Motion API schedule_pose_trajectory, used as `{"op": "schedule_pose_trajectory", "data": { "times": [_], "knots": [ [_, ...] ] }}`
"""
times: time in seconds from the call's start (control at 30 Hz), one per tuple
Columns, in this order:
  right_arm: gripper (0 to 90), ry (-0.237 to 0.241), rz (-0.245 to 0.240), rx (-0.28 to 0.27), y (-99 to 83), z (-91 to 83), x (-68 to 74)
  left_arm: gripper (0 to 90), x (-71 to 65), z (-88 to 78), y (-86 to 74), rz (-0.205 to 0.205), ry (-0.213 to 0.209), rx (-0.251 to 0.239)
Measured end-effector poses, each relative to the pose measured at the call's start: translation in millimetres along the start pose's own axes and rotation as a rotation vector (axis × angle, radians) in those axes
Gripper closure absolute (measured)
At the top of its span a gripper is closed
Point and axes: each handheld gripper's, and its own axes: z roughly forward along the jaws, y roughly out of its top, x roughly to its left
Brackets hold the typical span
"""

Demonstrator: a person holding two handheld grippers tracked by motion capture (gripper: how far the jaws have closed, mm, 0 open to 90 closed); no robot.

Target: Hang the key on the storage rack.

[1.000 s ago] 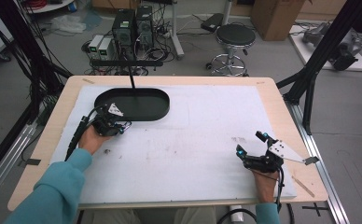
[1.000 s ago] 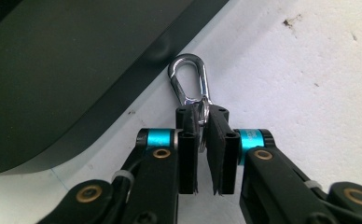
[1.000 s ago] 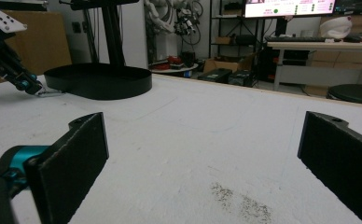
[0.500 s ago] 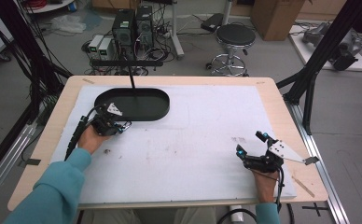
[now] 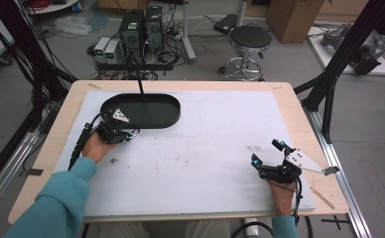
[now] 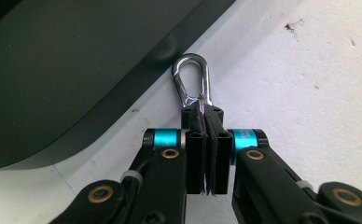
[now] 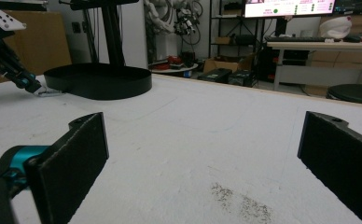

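Note:
A black oval tray (image 5: 153, 115) lies at the back left of the white mat; its wall (image 6: 123, 88) fills the upper left of the left gripper view. My left gripper (image 5: 130, 134) (image 6: 206, 109) is shut on a small silver carabiner (image 6: 191, 81), which rests on the mat right beside the tray's near rim. From the right gripper view the tray (image 7: 100, 79) and the left gripper (image 7: 27, 83) with the carabiner (image 7: 48, 93) appear far off at the left. My right gripper (image 5: 266, 153) (image 7: 202, 154) rests near the front right of the mat, open with nothing between its jaws.
A black post (image 5: 140, 84) rises at the tray's far side. The white mat (image 5: 205, 144) covers a wooden table (image 5: 289, 94). Dark specks (image 7: 242, 200) mark the mat just ahead of the right gripper. A stool (image 5: 250, 39) and computers (image 5: 141, 29) stand beyond the table.

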Motion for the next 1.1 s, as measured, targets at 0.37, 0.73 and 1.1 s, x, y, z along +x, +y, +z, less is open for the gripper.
{"op": "schedule_pose_trajectory", "data": {
  "times": [0.37,0.73,1.1],
  "knots": [
    [1.0,0.0,0.005,0.002,0.0,0.0,0.2,88.5,0.1,-6.1,-0.1,-0.053,-0.019,-0.03],
    [1.0,-0.002,0.003,0.001,-0.1,0.3,0.3,88.6,1.4,-25.4,1.5,-0.111,-0.113,-0.147],
    [1.1,-0.003,0.006,0.001,0.0,0.4,0.3,88.7,5.1,-50.6,5.8,-0.14,-0.175,-0.264]
  ]
}}
